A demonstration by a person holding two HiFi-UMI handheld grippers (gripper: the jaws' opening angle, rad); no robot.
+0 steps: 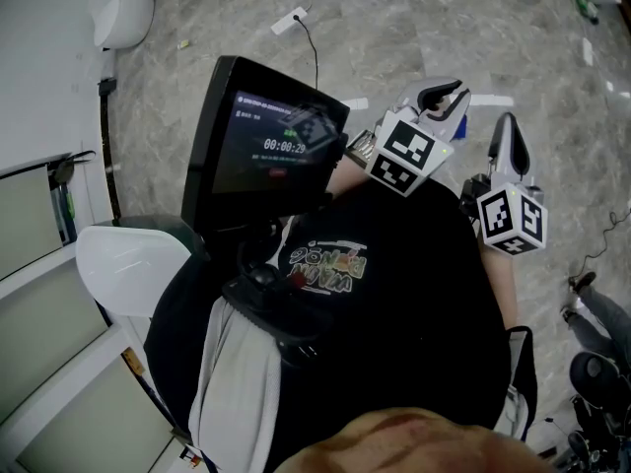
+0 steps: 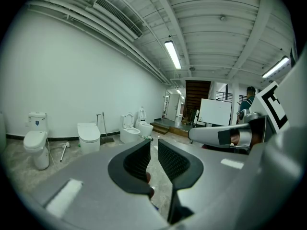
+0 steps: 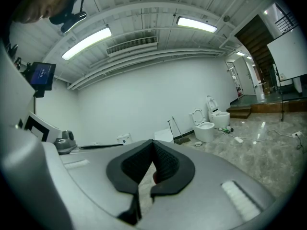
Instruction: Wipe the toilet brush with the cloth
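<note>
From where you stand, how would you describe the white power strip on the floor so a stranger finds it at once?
Look at the grey marble floor beyond the black screen. Past the screen's top edge lies the white power strip. Unlike the white fixtures nearby, it is a small flat bar trailing a black cable.

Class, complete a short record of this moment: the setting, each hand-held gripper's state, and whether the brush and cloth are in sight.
Setting: stone-look floor, toilets along a wall
Left hand-held gripper: jaws slightly apart, empty
Right hand-held gripper: jaws together, empty
Toilet brush, cloth: cannot be made out in any view
Wiping: not under way
</note>
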